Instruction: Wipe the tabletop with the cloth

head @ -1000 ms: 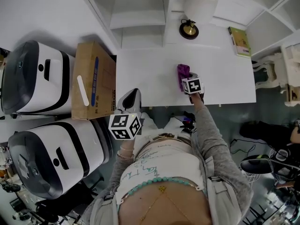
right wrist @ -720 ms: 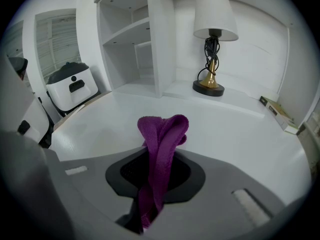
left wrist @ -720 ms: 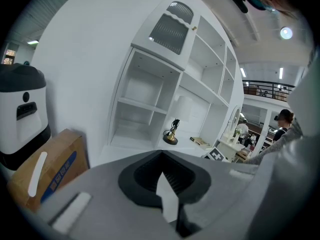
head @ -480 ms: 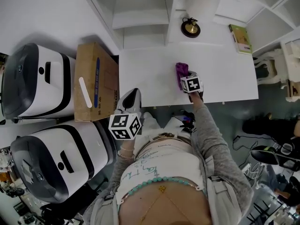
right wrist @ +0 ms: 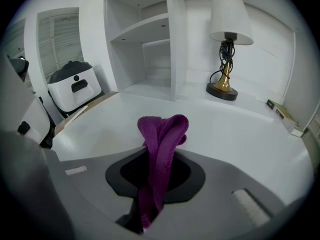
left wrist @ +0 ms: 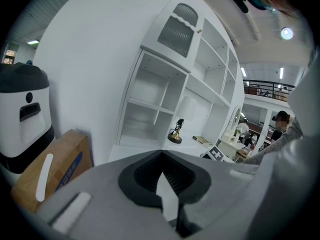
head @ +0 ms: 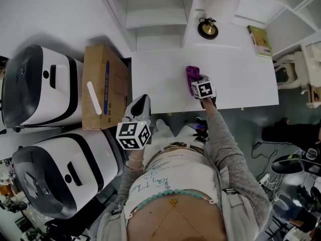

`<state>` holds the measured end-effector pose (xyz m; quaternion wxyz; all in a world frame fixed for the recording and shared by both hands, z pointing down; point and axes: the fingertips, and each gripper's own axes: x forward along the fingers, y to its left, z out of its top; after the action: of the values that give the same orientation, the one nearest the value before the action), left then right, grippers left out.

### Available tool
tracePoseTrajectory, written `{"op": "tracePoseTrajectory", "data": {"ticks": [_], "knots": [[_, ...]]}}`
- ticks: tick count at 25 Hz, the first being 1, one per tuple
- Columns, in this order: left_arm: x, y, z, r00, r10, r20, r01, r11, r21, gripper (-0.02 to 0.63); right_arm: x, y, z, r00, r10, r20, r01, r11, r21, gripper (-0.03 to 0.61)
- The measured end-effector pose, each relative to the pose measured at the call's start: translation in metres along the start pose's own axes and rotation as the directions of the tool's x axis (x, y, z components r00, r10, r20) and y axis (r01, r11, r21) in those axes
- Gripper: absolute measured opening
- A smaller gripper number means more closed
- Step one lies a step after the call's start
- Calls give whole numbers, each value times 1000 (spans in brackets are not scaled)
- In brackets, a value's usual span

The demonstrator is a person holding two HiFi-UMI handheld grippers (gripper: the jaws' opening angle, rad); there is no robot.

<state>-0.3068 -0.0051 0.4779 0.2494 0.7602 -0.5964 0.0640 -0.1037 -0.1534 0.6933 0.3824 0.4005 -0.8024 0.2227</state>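
Cloth (head: 192, 73) farther left, half behind gripper (head: 196, 82)

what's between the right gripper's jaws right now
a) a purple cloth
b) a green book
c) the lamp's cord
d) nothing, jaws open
A: the right gripper view shows the purple cloth pinched between the closed jaws of the right gripper, its free end standing up over the white tabletop.

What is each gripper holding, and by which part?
Right gripper: shut on the purple cloth, pinching one bunched end; the rest sticks out ahead. Left gripper: jaws together, holding nothing.
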Motion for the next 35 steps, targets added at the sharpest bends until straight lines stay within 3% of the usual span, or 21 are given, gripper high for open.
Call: {"op": "tracePoseTrajectory", "data": {"ticks": [35], "knots": [[-40, 53, -6, 998, 55, 18, -54, 998, -41, 0, 30, 104, 31, 994, 105, -8, -105, 989, -104, 80]]}}
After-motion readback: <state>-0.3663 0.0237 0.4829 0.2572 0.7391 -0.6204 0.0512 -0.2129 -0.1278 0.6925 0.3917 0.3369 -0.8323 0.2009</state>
